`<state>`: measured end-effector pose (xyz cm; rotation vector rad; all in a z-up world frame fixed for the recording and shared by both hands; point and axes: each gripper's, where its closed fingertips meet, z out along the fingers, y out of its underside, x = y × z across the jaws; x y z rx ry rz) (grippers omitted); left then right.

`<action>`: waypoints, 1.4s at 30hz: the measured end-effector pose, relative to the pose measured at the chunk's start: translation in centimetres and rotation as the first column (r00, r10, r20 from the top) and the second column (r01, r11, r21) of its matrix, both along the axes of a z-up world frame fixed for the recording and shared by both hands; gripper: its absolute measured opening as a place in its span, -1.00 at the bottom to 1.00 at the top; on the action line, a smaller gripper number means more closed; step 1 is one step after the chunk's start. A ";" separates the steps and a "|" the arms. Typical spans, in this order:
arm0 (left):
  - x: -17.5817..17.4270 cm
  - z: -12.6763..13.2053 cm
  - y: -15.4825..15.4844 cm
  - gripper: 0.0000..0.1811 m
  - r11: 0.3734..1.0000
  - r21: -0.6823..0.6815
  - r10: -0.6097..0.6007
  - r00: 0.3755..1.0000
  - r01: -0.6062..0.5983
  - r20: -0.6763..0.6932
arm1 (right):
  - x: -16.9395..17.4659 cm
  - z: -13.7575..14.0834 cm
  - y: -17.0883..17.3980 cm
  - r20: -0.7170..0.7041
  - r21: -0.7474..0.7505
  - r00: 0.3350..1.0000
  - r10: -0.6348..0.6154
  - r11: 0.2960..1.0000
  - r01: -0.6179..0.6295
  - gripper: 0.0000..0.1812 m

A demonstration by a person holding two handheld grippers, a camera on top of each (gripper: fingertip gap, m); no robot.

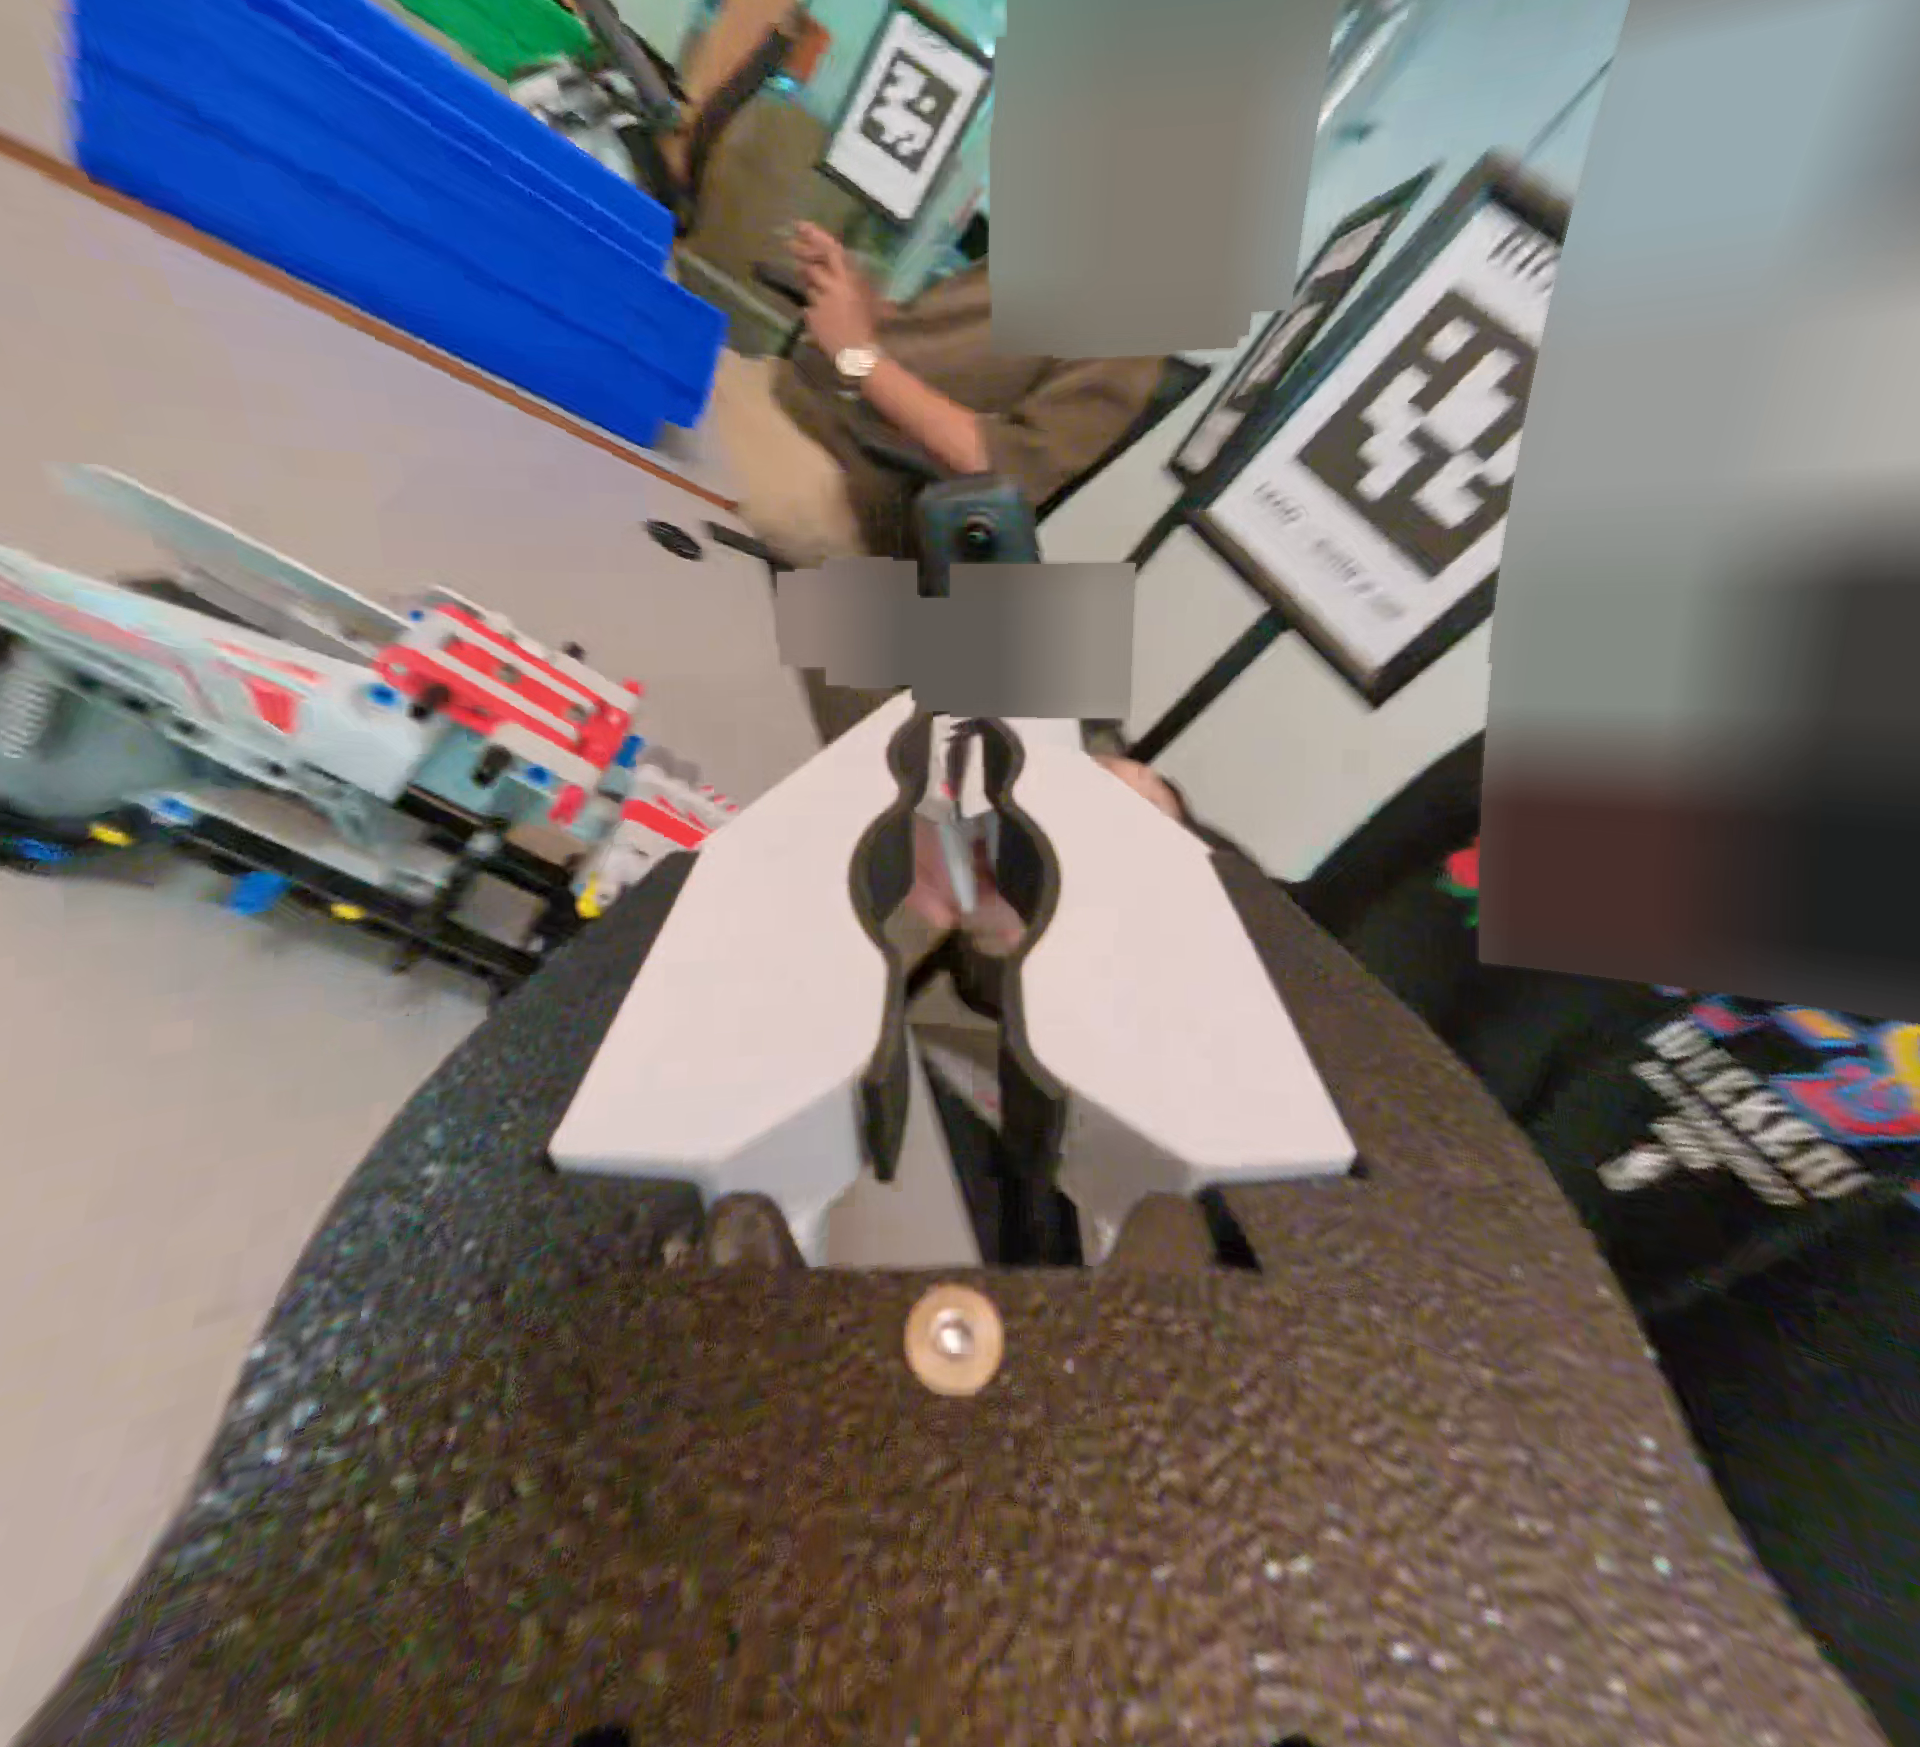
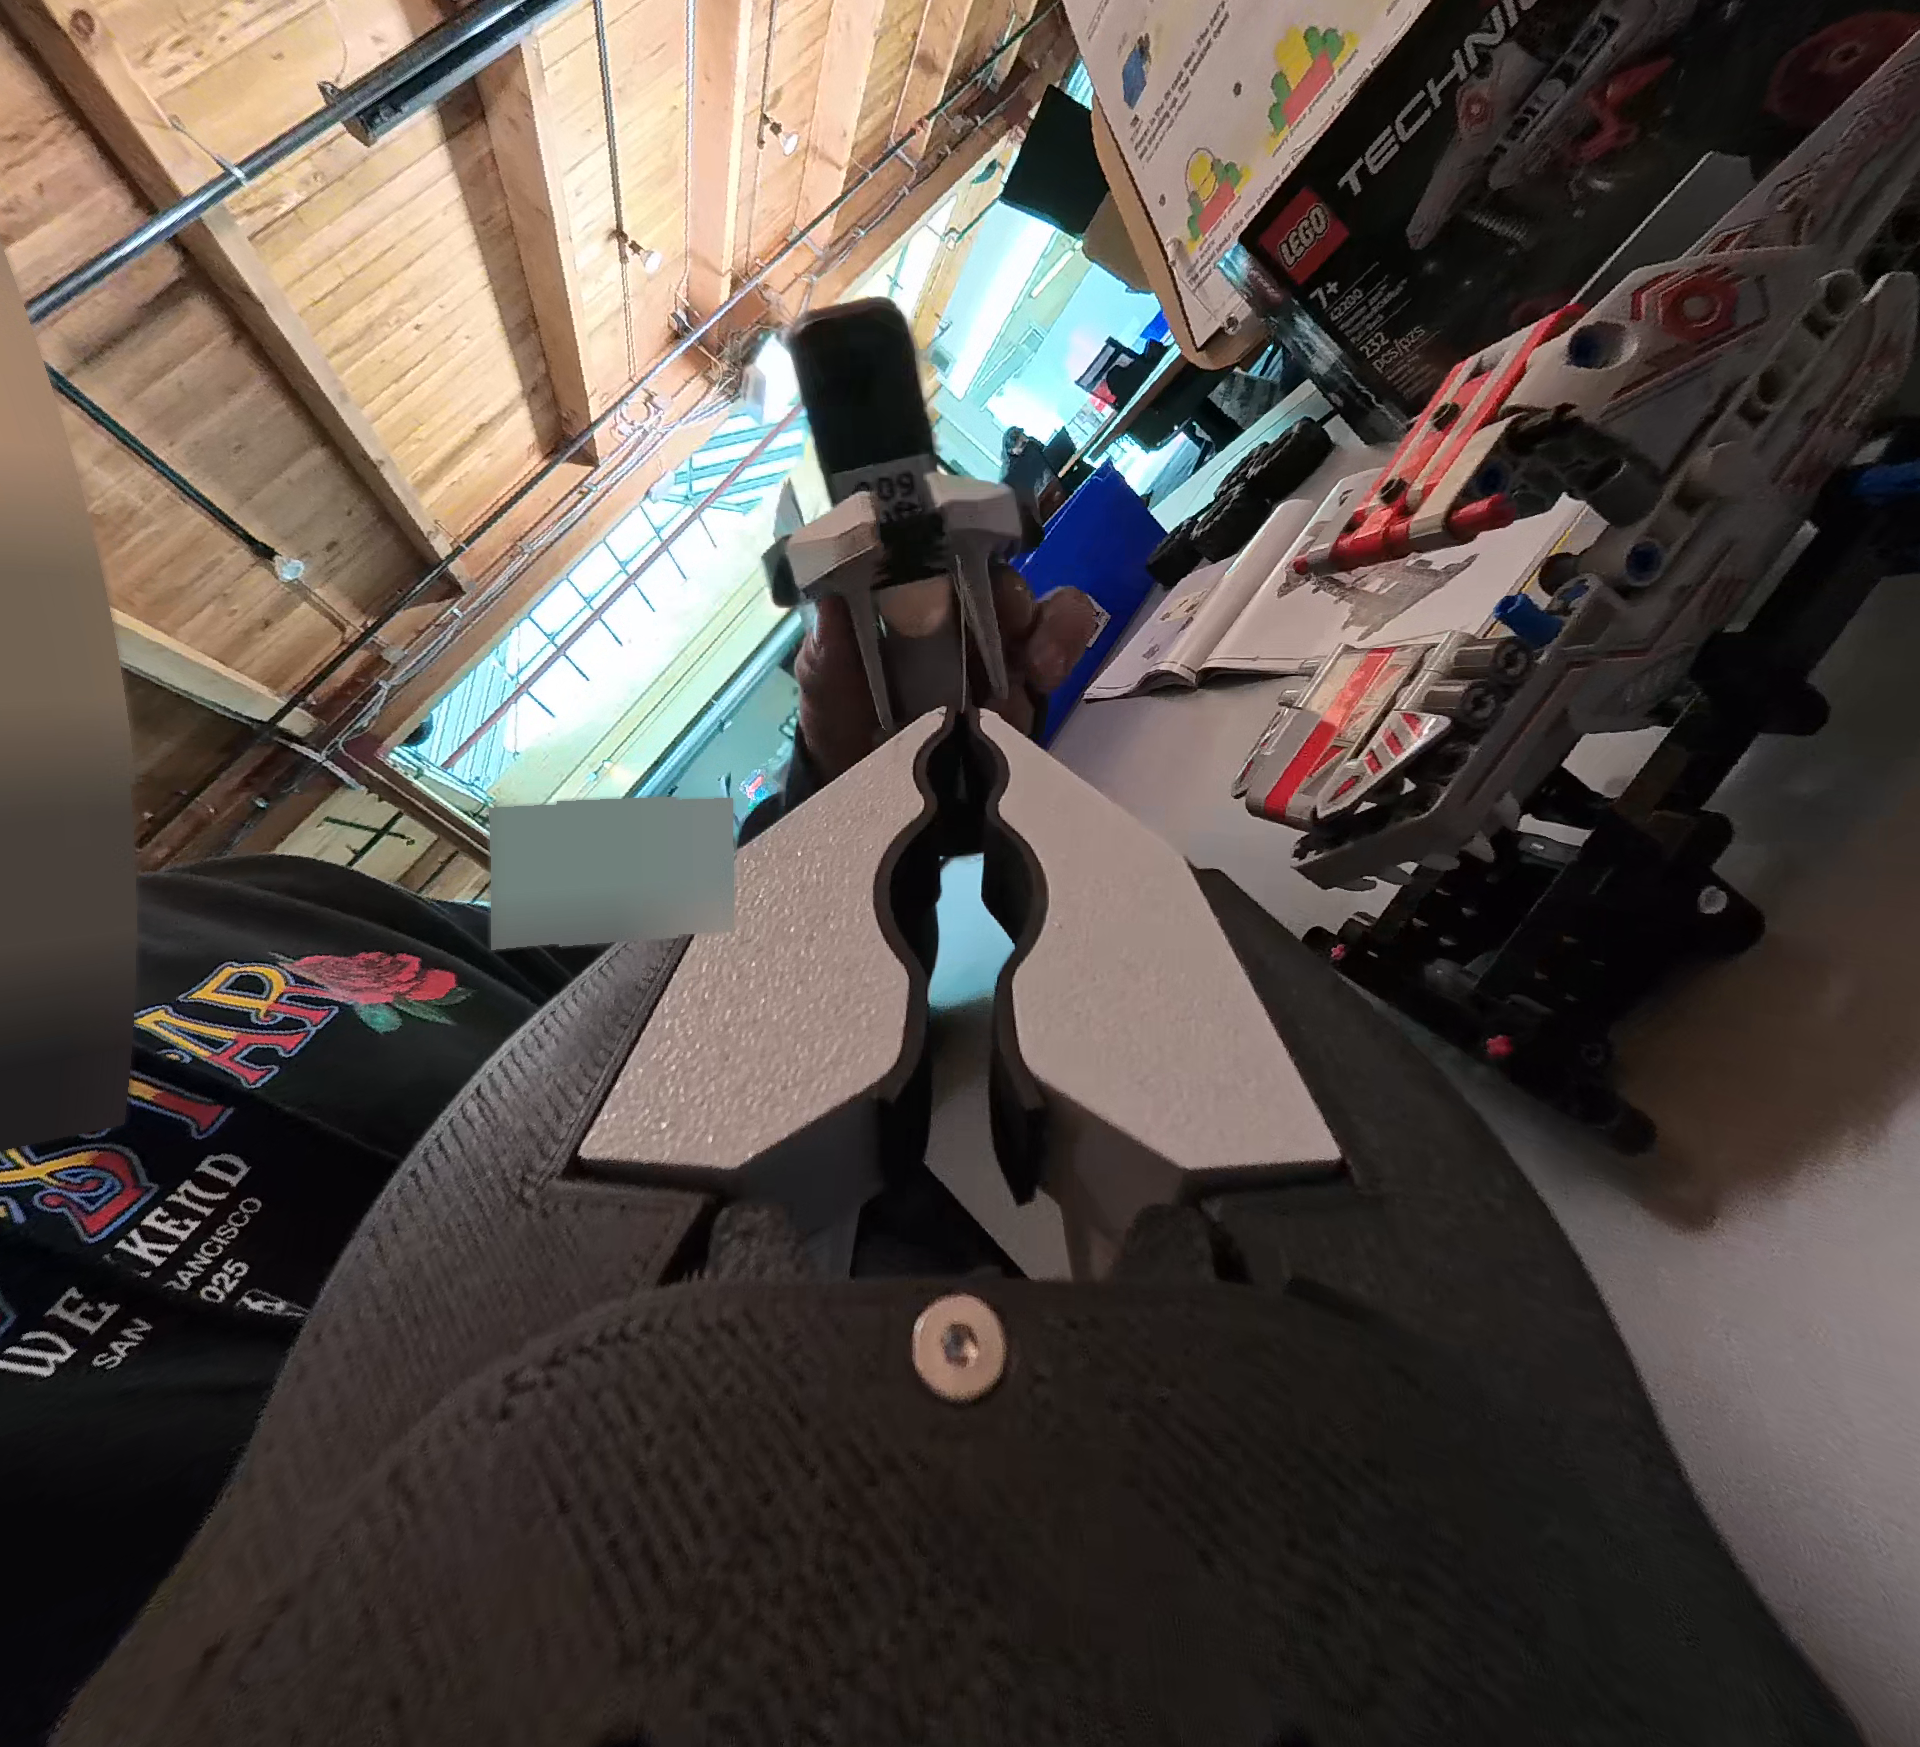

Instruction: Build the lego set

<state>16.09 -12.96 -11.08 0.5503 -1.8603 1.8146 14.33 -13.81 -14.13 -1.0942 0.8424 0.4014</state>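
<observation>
Both tongs are raised off the tabletop (image 2: pixel 1714 1230) and point at each other, tip to tip, in front of the person's dark printed shirt (image 2: pixel 208 1074).

Left tongs (image 1: pixel 954 731): jaws drawn narrow, tips almost meeting. Nothing can be confirmed between them — the patch and the other tool beyond the tips obscure that spot.

Right tongs (image 2: pixel 961 731): jaws likewise narrow, tips nearly closed. No piece is visible in the gap; whether a very small part is pinched cannot be told.

Location of the work: the lego model (image 2: pixel 1558 617) — a grey, red and white craft on a black frame — stands on the tabletop, to the right of the right tongs and well apart from both tips. The same model (image 1: pixel 395 741) appears at the left in the left wrist view. An open instruction booklet (image 2: pixel 1299 617) lies behind it, with the set's box (image 2: pixel 1558 139) farther back and a blue bin (image 1: pixel 364 139) on the far side.

Recommended procedure, as a judgement:
- Bring both tools down toward the model before any fitting; neither tip is near it now.
- Steady the black frame with one tool — the model sits high and is likely to tip or slide under a sideways push.
- Press along the peg axis, not across it.
</observation>
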 end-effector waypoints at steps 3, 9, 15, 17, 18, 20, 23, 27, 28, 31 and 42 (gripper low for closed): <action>0.2 -0.8 -0.2 -0.98 0.999 -0.044 -0.028 0.990 0.022 -0.142 | -0.1 -0.2 0.2 0.002 -0.013 1.000 0.003 1.000 -0.003 -1.00; 0.2 -2.2 -0.5 -0.93 0.999 -0.028 -0.045 0.976 0.040 -0.211 | -0.2 -0.3 0.3 0.001 -0.026 1.000 0.015 1.000 -0.015 -1.00; -0.4 -1.9 -0.9 -0.92 0.996 -0.033 -0.083 0.977 0.078 -0.198 | -0.2 -0.4 0.4 0.004 -0.035 1.000 0.021 0.999 -0.021 -1.00; -0.4 -1.7 -1.0 -0.95 0.996 -0.035 -0.085 0.978 0.080 -0.190 | -0.3 -0.3 0.4 0.002 -0.025 1.000 0.022 0.999 -0.022 -1.00; -0.5 -1.6 -1.1 -0.96 0.996 -0.038 -0.087 0.979 0.081 -0.186 | -0.3 -0.4 0.4 0.004 -0.031 1.000 0.023 0.999 -0.022 -1.00; -0.6 -1.7 -1.1 -1.00 0.996 -0.033 -0.092 0.981 0.087 -0.172 | -0.2 -0.5 0.4 0.000 -0.032 1.000 0.023 0.999 -0.023 -1.00; -0.6 -1.9 -1.3 -1.00 0.996 -0.014 -0.092 0.984 0.091 -0.153 | -0.3 -0.5 0.4 0.003 -0.035 1.000 0.025 0.999 -0.025 -1.00; -0.4 -2.2 -1.4 -1.00 0.997 0.003 -0.072 0.990 0.072 -0.121 | -0.3 -0.3 0.2 0.012 -0.041 1.000 0.019 0.999 -0.018 -1.00; -0.3 -2.2 -1.3 -1.00 0.998 -0.001 -0.069 0.991 0.069 -0.116 | -0.3 -0.4 0.2 0.014 -0.047 1.000 0.013 0.999 -0.013 -1.00; 0.0 -2.3 -1.2 -1.00 0.999 0.001 -0.047 0.994 0.047 -0.103 | -0.2 -0.3 0.0 0.010 -0.040 1.000 0.001 0.999 -0.001 -1.00; 0.2 -2.5 -0.6 -1.00 1.000 0.006 -0.026 0.994 0.027 -0.107 | 0.2 -0.7 0.1 0.022 -0.074 0.999 -0.028 0.997 0.030 -1.00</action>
